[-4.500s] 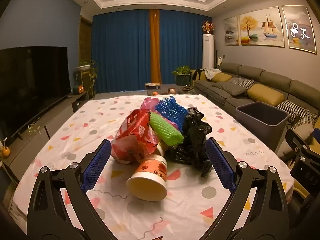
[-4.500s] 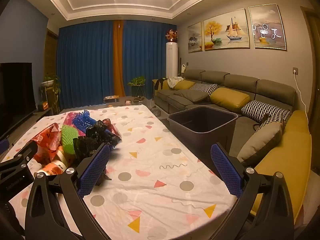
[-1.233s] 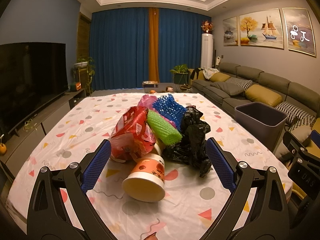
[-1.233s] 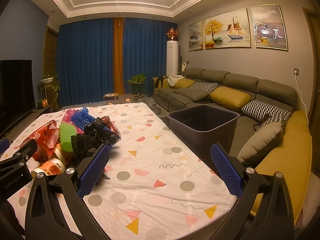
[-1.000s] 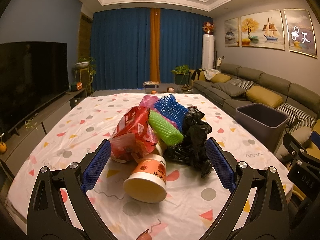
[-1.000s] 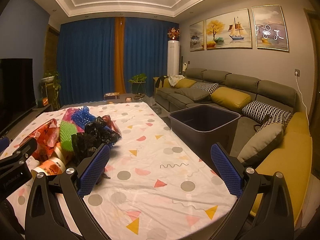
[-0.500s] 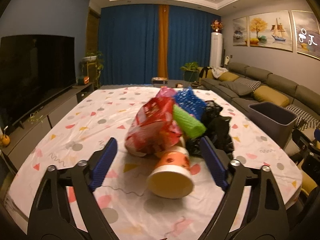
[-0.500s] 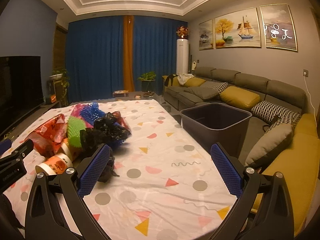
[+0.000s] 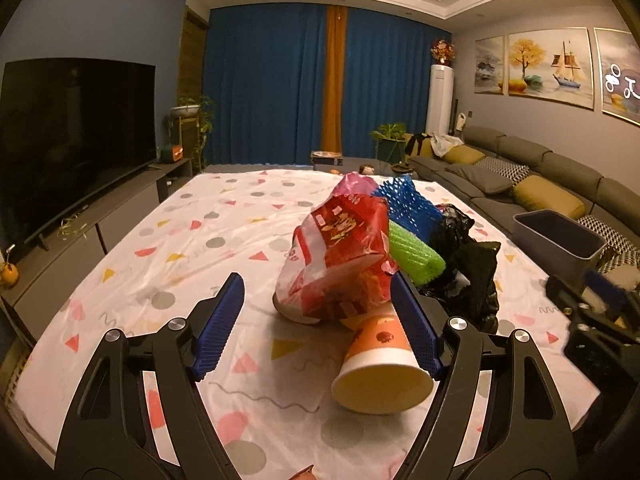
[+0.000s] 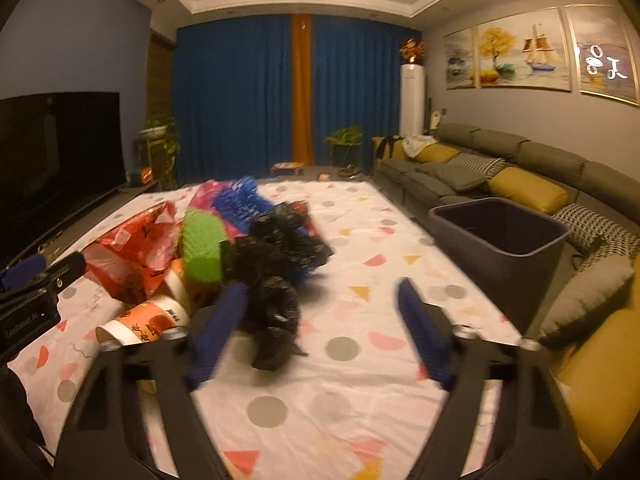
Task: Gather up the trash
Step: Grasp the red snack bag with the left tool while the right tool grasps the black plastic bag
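Observation:
A trash pile lies on the table: a red snack bag [image 9: 340,252], an orange paper cup [image 9: 380,364] on its side, a green foam sleeve [image 9: 416,256], blue foam netting [image 9: 408,204] and a black plastic bag [image 9: 468,268]. My left gripper [image 9: 316,324] is open and empty, just in front of the red bag and cup. My right gripper [image 10: 320,328] is open and empty, its left finger beside the black bag [image 10: 272,280]. The pile also shows in the right wrist view, with the cup [image 10: 144,320] and red bag [image 10: 132,248] at left.
A dark grey bin [image 10: 500,236] stands on the floor right of the table, before a grey sofa [image 10: 520,168] with yellow cushions. The tablecloth [image 9: 200,240] is white with coloured shapes. A TV [image 9: 72,136] is at left.
Both grippers have swung left toward the pile and narrowed their opening somewhat. The right wrist view is blurred from motion. The trash has not moved.

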